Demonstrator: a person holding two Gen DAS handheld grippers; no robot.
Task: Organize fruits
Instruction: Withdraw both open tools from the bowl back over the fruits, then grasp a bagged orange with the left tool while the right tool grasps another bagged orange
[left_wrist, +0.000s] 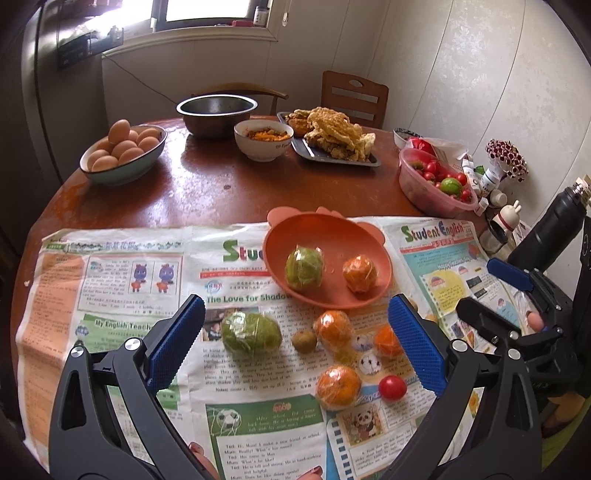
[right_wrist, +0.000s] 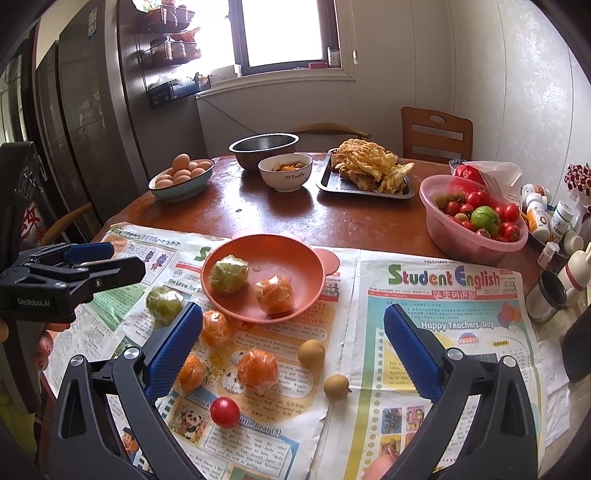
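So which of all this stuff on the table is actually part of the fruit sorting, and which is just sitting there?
Part of the job:
orange bowl
wrapped oranges
wrapped green fruit
small brown fruits
red tomato

Just lying about:
egg bowl
steel bowl
fried food tray
pink tomato basin
pill bottles

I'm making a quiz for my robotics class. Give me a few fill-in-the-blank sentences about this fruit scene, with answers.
1. The orange bowl holds ____ wrapped fruits.
2. The wrapped green fruit outside the bowl lies on the ____.
3. Both the left gripper and right gripper are ____.
4. The single red tomato on the paper is ____ to the cameras than the bowl.

Answers: two; newspaper; open; nearer
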